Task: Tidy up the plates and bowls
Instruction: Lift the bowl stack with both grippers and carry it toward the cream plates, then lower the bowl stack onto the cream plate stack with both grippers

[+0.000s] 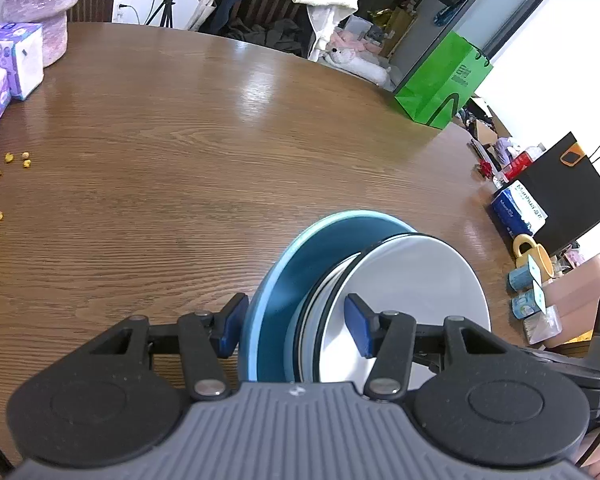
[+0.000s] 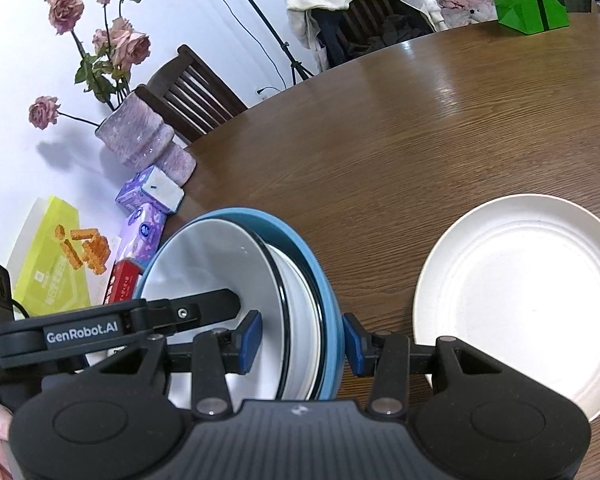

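Nested stack, blue bowl (image 2: pixel 332 312) outermost, clamped at opposite rims: left gripper (image 1: pixel 296 330), right gripper (image 2: pixel 302 342), jaws part-closed on it. White plate (image 2: pixel 520 300) lying flat just right of right gripper, nearest to that hand

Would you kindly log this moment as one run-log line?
left gripper: shut on bowl stack | right gripper: shut on bowl stack | white plate: on table

- Bench (image 1: pixel 180 152): wood grain, glossy varnish with glare.
- Blue bowl (image 1: pixel 276 280): smooth, satin.
- White bowl (image 1: pixel 420 280) nested inside: glazed, glossy, dark rim.
- White plate (image 2: pixel 520 292), 3 o'clock: smooth, semi-matt, ringed.
- Fingers (image 1: pixel 358 330): matt blue pads, black plastic links.
- Vase (image 2: pixel 148 144): rough, mottled pink.
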`<act>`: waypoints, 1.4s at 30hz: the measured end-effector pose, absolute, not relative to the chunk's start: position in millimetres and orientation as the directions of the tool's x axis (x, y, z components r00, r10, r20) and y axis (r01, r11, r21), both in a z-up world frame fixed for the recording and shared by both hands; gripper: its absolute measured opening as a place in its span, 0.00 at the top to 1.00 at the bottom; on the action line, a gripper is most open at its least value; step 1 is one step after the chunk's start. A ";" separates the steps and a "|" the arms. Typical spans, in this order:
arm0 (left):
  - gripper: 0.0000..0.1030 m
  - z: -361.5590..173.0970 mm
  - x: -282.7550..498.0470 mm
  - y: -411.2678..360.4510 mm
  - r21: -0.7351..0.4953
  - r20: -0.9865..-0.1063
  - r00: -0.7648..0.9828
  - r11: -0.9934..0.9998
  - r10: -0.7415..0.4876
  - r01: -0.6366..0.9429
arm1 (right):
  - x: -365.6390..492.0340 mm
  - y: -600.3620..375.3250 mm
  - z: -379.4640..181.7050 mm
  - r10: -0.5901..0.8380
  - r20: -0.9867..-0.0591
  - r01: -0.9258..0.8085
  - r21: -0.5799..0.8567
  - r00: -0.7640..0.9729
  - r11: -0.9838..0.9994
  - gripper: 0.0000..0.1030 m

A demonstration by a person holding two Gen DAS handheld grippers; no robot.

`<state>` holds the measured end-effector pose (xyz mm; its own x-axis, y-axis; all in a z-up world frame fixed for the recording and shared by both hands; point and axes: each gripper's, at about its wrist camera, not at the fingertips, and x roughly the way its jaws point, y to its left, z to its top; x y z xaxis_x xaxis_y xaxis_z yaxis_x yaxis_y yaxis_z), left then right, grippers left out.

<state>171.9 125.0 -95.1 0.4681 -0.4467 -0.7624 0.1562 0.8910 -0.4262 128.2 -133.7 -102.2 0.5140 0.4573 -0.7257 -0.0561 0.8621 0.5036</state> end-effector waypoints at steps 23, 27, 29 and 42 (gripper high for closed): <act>0.48 -93.9 173.0 79.5 -0.424 -0.757 0.470 0.889 -0.453 0.175 | 129.3 -181.7 -103.3 0.449 -0.719 -0.046 0.504 0.530 0.862 0.58; 0.48 -95.5 174.9 73.3 -0.425 -0.757 0.468 0.887 -0.457 0.178 | 130.3 -189.3 -103.4 0.446 -0.719 -0.043 0.503 0.533 0.863 0.58; 0.48 -96.4 176.0 69.8 -0.427 -0.756 0.466 0.886 -0.459 0.180 | 131.0 -192.9 -104.0 0.444 -0.719 -0.041 0.502 0.534 0.864 0.58; 0.48 -100.9 180.7 42.6 -0.432 -0.756 0.455 0.881 -0.471 0.193 | 134.1 -218.0 -108.4 0.431 -0.725 -0.025 0.497 0.538 0.867 0.58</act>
